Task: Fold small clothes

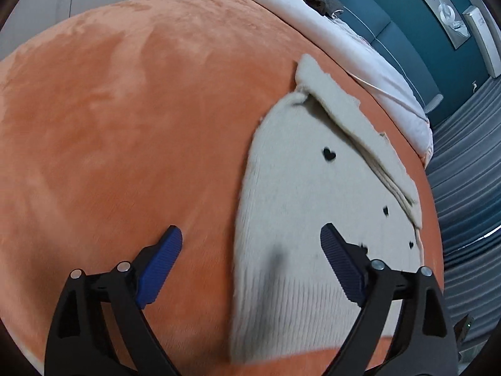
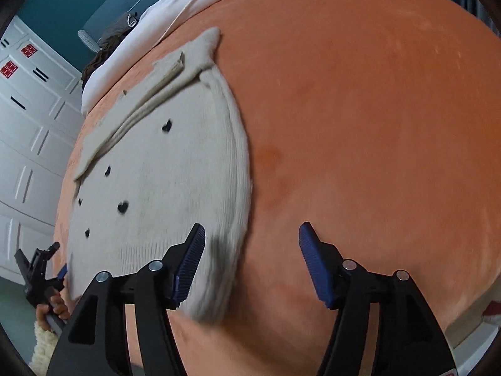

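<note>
A small cream knitted sweater [image 1: 300, 206] with little black hearts lies flat on the orange blanket [image 1: 125, 125], its sleeves folded across its far end. My left gripper [image 1: 250, 241] hovers open above the sweater's left edge, nothing between its blue pads. In the right wrist view the same sweater [image 2: 162, 181] lies left of centre. My right gripper [image 2: 252, 238] is open over the sweater's right edge, its left pad above the knit and its right pad above bare blanket. The left gripper [image 2: 47, 266] shows at the lower left there, held by a hand.
A white sheet [image 1: 344, 40] and pillows run along the far side of the bed, against a teal headboard [image 1: 407, 15]. Grey curtains [image 1: 469, 172] hang to the right. White cabinet doors [image 2: 31, 125] stand beyond the bed's left side in the right wrist view.
</note>
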`<state>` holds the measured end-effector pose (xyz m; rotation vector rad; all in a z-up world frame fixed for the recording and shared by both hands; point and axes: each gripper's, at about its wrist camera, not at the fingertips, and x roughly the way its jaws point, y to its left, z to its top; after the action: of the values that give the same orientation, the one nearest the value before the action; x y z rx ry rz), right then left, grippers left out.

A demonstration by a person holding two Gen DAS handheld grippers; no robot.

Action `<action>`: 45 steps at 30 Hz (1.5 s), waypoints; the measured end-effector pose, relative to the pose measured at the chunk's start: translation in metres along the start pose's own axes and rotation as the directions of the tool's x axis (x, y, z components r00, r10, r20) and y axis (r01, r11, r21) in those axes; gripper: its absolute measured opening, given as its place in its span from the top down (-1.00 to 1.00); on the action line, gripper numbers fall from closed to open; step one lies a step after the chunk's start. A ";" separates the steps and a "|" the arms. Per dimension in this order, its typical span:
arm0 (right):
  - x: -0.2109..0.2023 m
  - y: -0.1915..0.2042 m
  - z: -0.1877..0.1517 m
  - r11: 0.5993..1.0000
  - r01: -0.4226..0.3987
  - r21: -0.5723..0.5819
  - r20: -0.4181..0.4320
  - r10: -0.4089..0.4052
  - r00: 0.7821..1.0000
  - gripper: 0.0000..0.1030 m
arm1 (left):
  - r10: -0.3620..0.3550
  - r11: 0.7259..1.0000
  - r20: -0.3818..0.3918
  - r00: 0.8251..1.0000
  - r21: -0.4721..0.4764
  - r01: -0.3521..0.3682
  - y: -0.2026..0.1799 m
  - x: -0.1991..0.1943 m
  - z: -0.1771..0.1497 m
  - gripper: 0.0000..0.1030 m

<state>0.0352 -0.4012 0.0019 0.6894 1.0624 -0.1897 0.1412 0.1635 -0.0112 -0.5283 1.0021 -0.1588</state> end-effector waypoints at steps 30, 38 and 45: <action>-0.084 0.055 -0.030 0.975 -0.169 -0.144 0.105 0.185 0.977 0.89 | -0.176 0.984 -0.149 0.973 -0.041 0.172 -0.010 -0.094 -0.043 0.87; -0.128 0.016 -0.136 0.939 -0.136 -0.316 -0.240 0.060 0.969 0.90 | -0.038 0.989 -0.369 0.929 0.119 0.088 0.015 -0.170 -0.139 0.87; -0.186 0.020 -0.126 0.902 -0.232 -0.363 -0.193 0.171 0.966 0.90 | -0.129 0.987 -0.294 0.947 0.056 0.151 0.002 -0.220 -0.115 0.87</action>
<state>-0.1401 -0.3430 0.1312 0.4581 1.1288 0.2540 -0.0732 0.2052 0.1061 -0.5140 1.2387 -0.4102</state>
